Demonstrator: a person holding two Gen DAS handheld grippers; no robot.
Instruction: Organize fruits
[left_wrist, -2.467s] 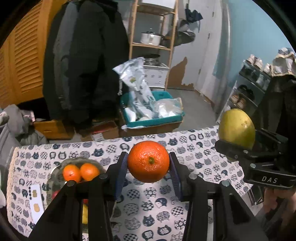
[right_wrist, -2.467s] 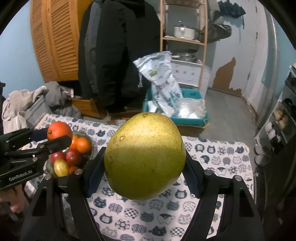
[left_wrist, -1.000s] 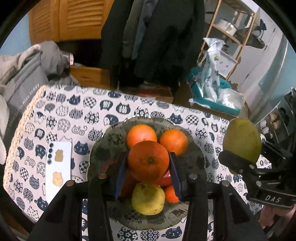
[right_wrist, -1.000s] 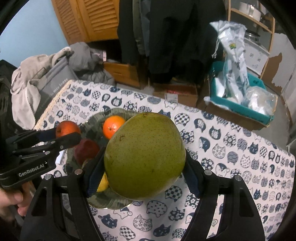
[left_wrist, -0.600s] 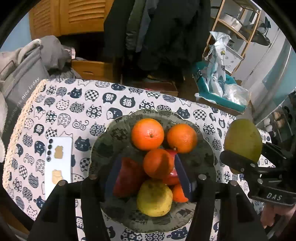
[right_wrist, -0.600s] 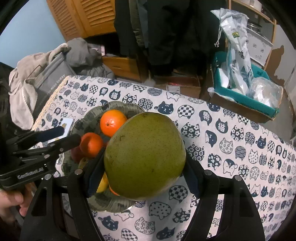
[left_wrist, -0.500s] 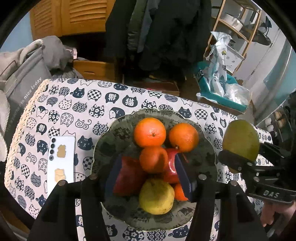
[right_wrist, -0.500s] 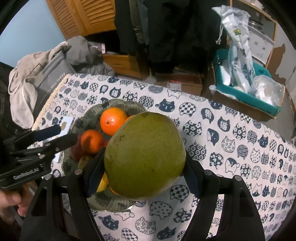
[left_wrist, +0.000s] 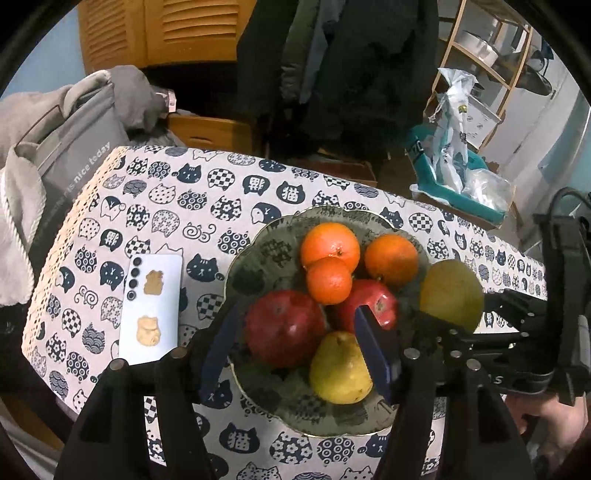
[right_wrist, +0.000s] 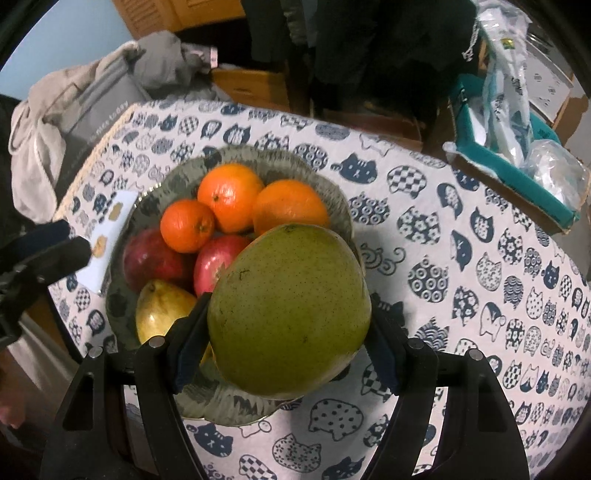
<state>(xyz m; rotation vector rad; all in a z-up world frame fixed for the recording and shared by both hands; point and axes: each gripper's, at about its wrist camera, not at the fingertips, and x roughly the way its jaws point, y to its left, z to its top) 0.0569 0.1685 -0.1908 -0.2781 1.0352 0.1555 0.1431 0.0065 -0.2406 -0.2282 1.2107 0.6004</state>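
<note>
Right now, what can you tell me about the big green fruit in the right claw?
The big green fruit is rounded and yellow-green, with fine dark speckles and a few small marks. The right claw clamps its sides between blue pads. It hangs over the near right rim of the fruit bowl, not yet set down.

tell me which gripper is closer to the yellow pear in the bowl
Left. The left gripper hangs open right over the yellow pear, one jaw beside it. The right gripper, shut on the big green fruit, sits off to the pear's side at the bowl edge.
</note>
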